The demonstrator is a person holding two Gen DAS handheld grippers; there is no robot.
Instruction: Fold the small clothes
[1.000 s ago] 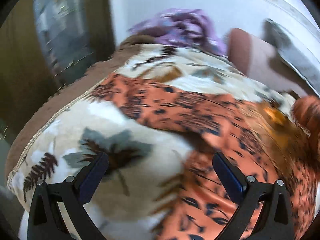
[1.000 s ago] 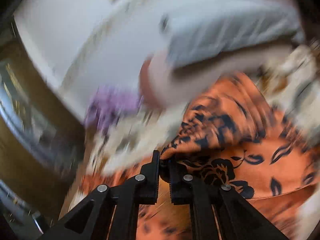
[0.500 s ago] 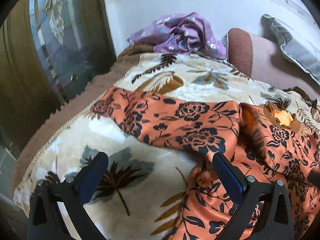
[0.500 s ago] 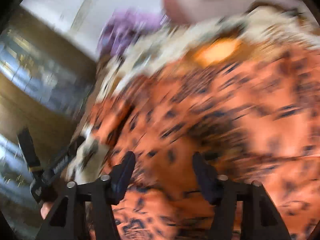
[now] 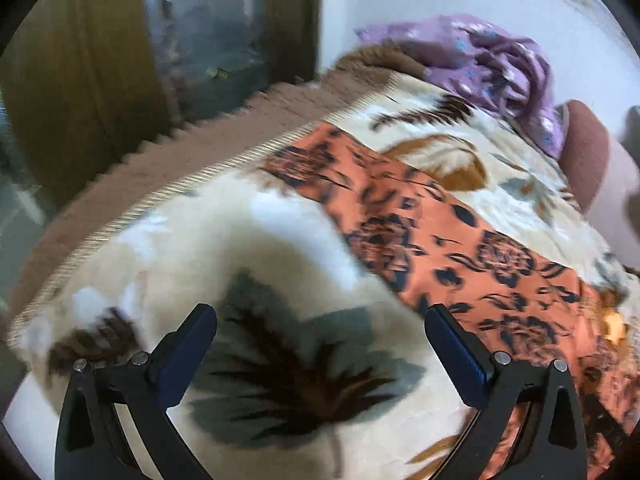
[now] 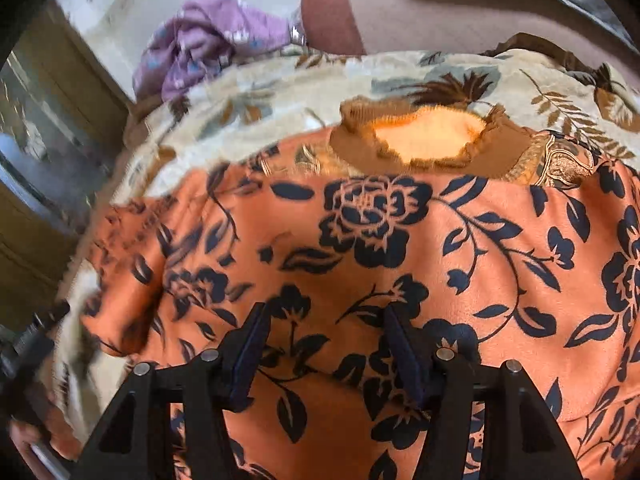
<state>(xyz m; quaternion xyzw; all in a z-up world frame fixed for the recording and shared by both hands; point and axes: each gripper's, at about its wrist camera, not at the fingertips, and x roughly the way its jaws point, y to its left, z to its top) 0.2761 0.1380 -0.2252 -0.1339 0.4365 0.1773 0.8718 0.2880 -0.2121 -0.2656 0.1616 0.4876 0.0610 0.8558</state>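
Two grippers stood empty over the bed, and we read that as a pause between folds. The orange floral garment [image 6: 400,248] lay spread flat on the leaf-patterned blanket [image 5: 280,248], its brown-trimmed neckline [image 6: 424,140] at the far edge and one sleeve [image 5: 392,208] stretched out to the left toward the blanket's fringed border. We judged it was laid open like this so that sleeve and sides could be turned in over the body one at a time

The right gripper [image 6: 324,344] hung above the near middle of the garment with its jaws parted about halfway and nothing pinched between them; the cloth below looked smooth, not lifted. The left gripper [image 5: 320,344] had its jaws wide apart over bare blanket, the sleeve lying just to its right and farther away, so it too held nothing. We took its place beside the sleeve as a likely set-up for picking that sleeve's end, though we could not be sure

A crumpled purple garment [image 5: 492,64] waited at the far end of the bed, near a brown bolster [image 6: 332,12], well apart from the orange one, probably set aside for its own turn
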